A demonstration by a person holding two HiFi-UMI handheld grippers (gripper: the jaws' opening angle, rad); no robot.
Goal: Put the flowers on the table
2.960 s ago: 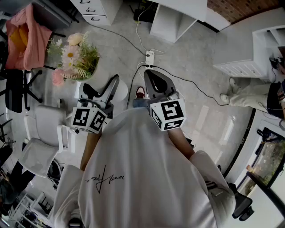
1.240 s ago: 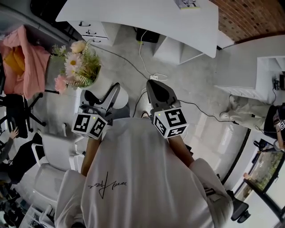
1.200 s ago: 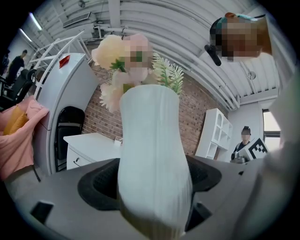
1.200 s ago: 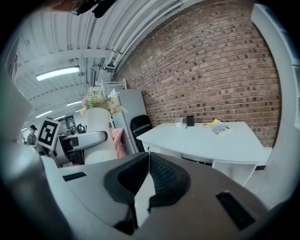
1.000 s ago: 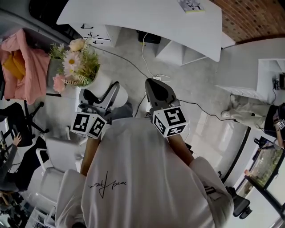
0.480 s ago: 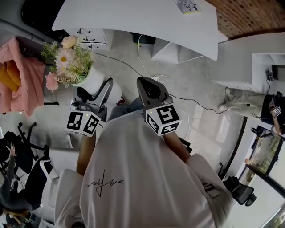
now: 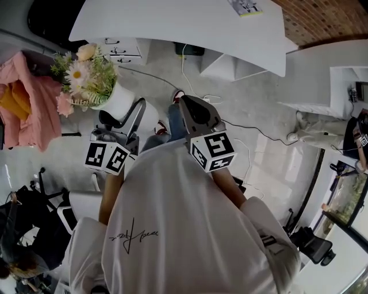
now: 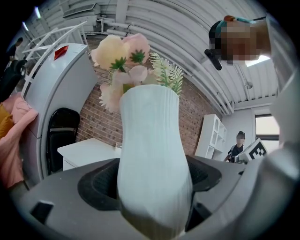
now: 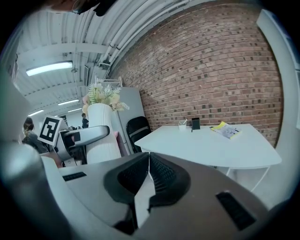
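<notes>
A white ribbed vase of pink, cream and white flowers is carried upright in the air, with my left gripper shut on its lower body. In the left gripper view the vase fills the middle between the black pads, with the flowers above it. My right gripper is shut with nothing in it; its pads meet in the right gripper view. The white table lies ahead across the top of the head view, and the table shows again in the right gripper view.
A yellow booklet lies at the table's far right; a small cup and a dark box stand near the brick wall. White drawers sit under the table. A cable and power strip run over the floor. Pink cloth hangs at left.
The table has come nearer in the head view over the last seconds. The vase stays gripped in my left gripper and the right gripper stays shut.
</notes>
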